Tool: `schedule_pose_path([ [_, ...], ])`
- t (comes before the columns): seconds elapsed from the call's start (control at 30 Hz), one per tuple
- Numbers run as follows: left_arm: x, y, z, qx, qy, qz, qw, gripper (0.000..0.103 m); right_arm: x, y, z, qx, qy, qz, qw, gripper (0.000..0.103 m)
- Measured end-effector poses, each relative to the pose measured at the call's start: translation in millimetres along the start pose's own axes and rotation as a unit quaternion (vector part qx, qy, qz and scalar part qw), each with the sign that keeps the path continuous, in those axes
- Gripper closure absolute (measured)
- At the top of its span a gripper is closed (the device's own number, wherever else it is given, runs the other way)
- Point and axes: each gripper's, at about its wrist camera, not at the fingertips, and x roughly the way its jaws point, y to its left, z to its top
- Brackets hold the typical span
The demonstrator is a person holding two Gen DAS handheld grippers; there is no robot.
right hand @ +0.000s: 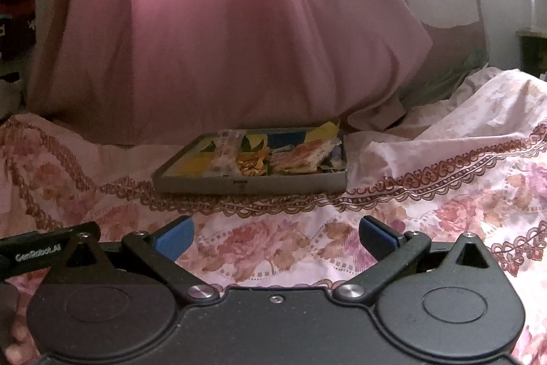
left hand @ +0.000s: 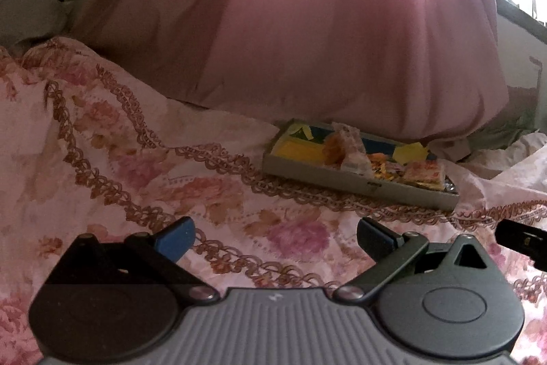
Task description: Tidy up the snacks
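My left gripper [left hand: 275, 236] and right gripper [right hand: 276, 236] both hover low over the floral bedsheet [right hand: 273, 248], blue-padded fingers spread wide apart with nothing between them. Ahead of me the shallow grey tray [right hand: 249, 185] rests on the sheet, just before the pink curtain [right hand: 222, 23], with wrapped snacks [right hand: 297, 154] heaped inside it.

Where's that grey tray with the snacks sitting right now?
The grey tray lies on the flowered bedspread, just in front of the pink curtain. It is straight ahead in the right wrist view and ahead to the right in the left wrist view, beyond both open grippers.
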Motion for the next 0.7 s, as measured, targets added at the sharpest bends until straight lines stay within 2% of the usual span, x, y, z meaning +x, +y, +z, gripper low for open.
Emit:
schedule_pose_path([
  [0.27,7,15,-11,-0.029,0.014,-0.037,0.9988,0.000,-5,5,-13,-0.010,-0.002,-0.032,0.999,0.001],
  [0.4,5,8,-16,0.005,0.007,-0.049,0.9988,0.000,5,7,-16,-0.005,0.010,-0.035,0.999,0.001],
  [0.53,4,0,-19,0.034,0.000,-0.041,0.9986,0.000,11,10,-22,-0.016,0.021,-0.030,0.999,0.001],
  [0.7,7,1,-20,0.025,0.007,-0.038,0.9989,0.000,14,6,-22,0.003,0.029,-0.029,0.999,0.001],
])
